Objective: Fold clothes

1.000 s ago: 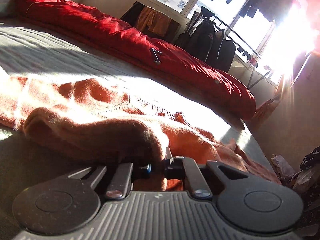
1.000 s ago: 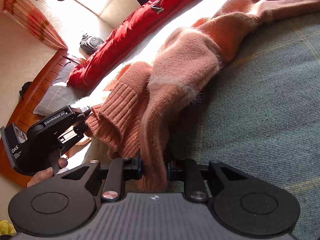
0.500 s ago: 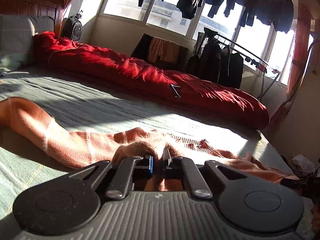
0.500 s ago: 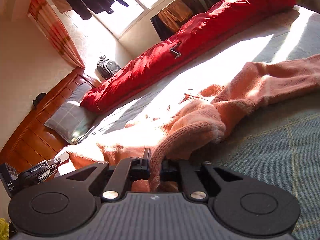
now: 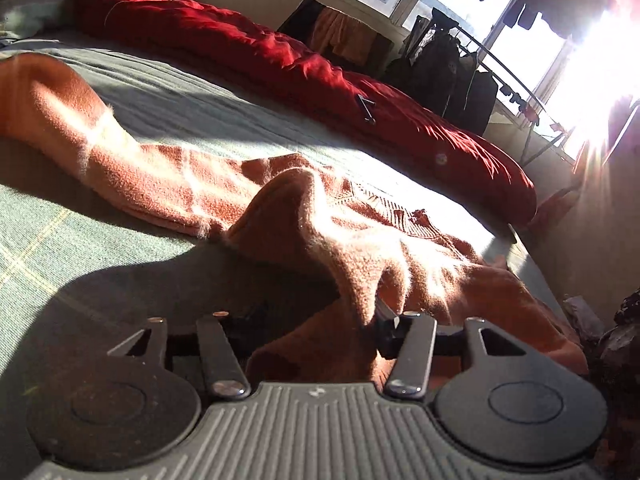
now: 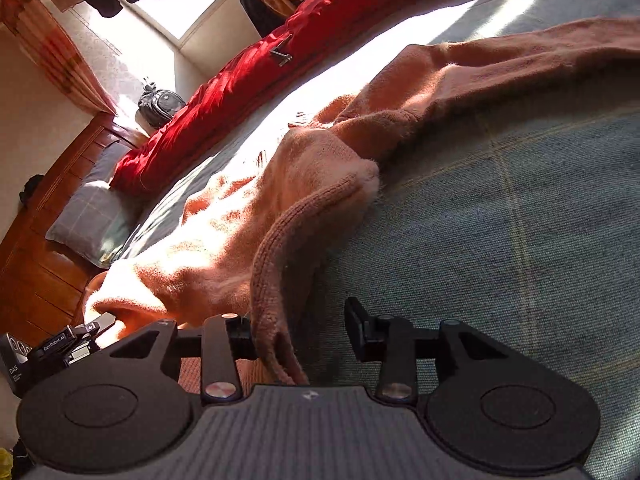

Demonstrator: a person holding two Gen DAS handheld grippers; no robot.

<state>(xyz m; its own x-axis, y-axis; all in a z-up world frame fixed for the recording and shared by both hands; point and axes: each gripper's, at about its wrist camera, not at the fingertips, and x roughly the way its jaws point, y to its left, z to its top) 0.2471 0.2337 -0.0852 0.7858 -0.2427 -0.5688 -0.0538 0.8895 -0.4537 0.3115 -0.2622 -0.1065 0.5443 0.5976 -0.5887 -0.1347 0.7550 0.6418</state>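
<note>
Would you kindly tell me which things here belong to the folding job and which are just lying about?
Job:
- orange sweater
- left gripper, jaws opening
- right gripper, jaws opening

Lying about:
- red duvet
- grey pillow
- backpack
- hanging clothes

Strong sun pours through the tall windows, flaring white at the far right and throwing a bright band across the bed with its grey-green checked cover. A red quilt lies bunched along the window side of the bed. Dark coats hang on a clothes rack beneath the glass, with more garments strung above. At the head stand a wooden headboard, a grey checked pillow, a dark backpack and an orange-striped curtain against pale walls.
</note>
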